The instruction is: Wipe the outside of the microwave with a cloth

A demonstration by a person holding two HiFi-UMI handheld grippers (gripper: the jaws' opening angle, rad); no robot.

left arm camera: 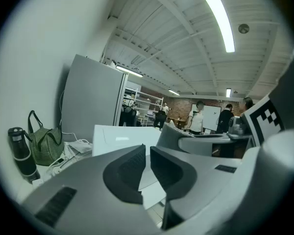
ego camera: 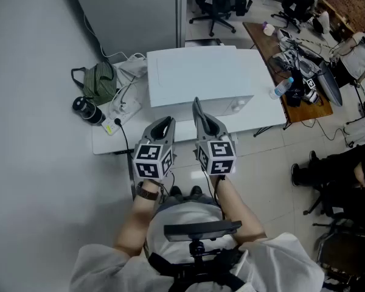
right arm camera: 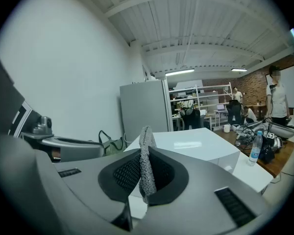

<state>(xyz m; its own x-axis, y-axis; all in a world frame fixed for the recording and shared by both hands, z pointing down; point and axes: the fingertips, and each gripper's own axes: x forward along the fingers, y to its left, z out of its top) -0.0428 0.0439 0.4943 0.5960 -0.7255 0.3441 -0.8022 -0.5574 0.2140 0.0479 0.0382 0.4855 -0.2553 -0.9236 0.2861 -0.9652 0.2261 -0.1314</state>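
The white microwave (ego camera: 201, 75) stands on a white table (ego camera: 106, 142), just ahead of both grippers. My right gripper (ego camera: 202, 119) is shut on a grey textured cloth (ego camera: 196, 105), which sticks up past the jaw tips in front of the microwave's near face. In the right gripper view the cloth (right arm camera: 146, 146) stands pinched upright between the dark pads, with the microwave (right arm camera: 196, 143) behind it. My left gripper (ego camera: 168, 121) hovers beside it at the table's near edge, shut with only a thin slit and nothing in it. The left gripper view shows the microwave (left arm camera: 120, 138) beyond the left gripper (left arm camera: 148, 153).
Left of the microwave lie a green striped bag (ego camera: 99, 81), a black bottle (ego camera: 85, 108) and a power strip with cables (ego camera: 123, 105). A water bottle (ego camera: 281, 88) stands at the table's right end. A cluttered wooden desk (ego camera: 298, 53) and seated people are to the right.
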